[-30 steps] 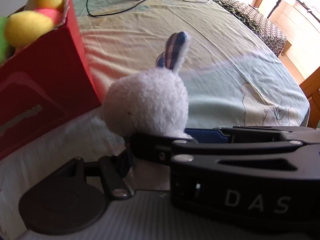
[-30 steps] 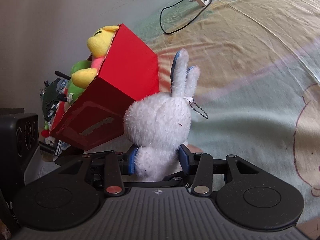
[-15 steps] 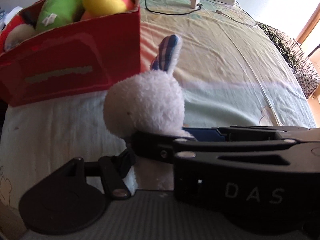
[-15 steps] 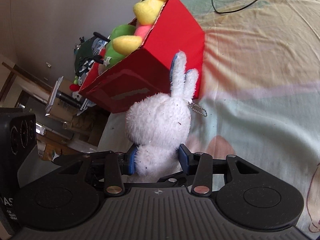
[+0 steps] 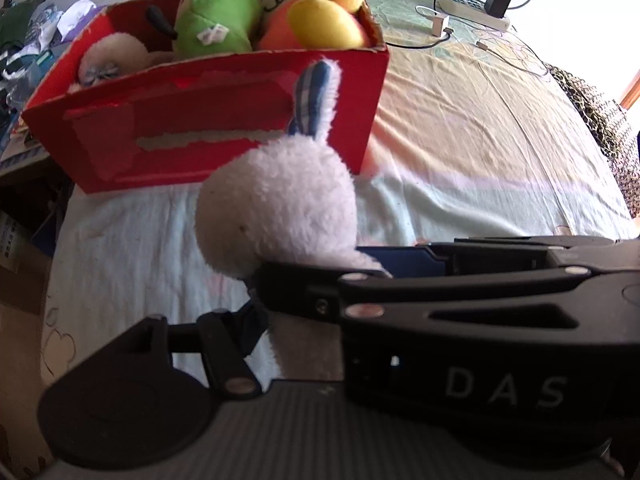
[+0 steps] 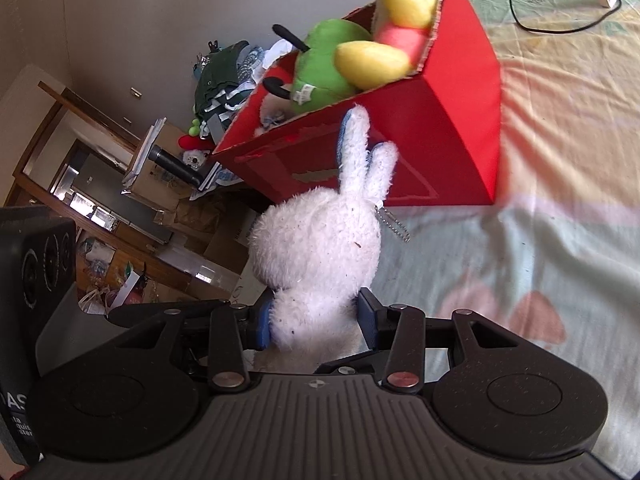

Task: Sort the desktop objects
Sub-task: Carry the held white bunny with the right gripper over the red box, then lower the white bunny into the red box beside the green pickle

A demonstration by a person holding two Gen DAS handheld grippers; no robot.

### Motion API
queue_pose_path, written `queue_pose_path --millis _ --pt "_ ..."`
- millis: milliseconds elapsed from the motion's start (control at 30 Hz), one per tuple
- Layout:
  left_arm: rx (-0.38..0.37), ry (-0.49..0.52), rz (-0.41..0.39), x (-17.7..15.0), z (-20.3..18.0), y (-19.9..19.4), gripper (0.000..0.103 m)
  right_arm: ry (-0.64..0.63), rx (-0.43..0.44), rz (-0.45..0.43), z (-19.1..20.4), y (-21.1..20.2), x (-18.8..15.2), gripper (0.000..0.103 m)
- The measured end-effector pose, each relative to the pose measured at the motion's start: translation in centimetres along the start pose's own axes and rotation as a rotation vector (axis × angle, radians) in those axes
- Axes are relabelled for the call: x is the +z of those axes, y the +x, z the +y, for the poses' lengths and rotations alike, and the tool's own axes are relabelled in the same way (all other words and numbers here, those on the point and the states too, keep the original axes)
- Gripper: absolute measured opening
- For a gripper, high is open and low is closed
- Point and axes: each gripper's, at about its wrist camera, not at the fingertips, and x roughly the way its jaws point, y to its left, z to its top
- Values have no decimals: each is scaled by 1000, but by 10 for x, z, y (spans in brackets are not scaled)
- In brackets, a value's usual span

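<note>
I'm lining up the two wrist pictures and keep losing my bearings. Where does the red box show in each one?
Left wrist view: the red box fills the upper left, long side facing the camera, behind the white rabbit plush.
Right wrist view: the red box sits upper centre, tilted, corner toward the camera, above the same rabbit.
Shared landmark: the green plush inside the box.

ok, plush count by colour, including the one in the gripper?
White: 2, the bunny in the right gripper and a small plush in the red box
Green: 1, green plush in the box
Yellow: 1, yellow plush in the box
Total: 4
</note>
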Motion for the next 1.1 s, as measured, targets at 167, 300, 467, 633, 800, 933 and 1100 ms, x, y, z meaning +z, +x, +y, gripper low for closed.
queue_pose_path --millis 167,300,467,633,800,933,1100 --pt "-30 32 -26 1 22 -16 59 -69 -6 -38 26 13 6 46" --pt "-45 51 -43 5 43 -23 59 -91 -9 -55 41 26 8 46" --pt "-67 77 -53 5 67 -30 59 -123 -13 -75 61 43 13 46" --pt "-70 121 -85 10 87 -41 60 -157 -14 -106 82 55 21 46" --pt "-98 142 -122 20 109 -56 60 -177 -9 -146 98 62 30 46" --pt "-123 161 -166 30 122 -67 61 -183 -8 -188 107 65 39 46" --pt "-158 193 -219 47 136 -76 61 -194 -9 -232 115 69 54 46"
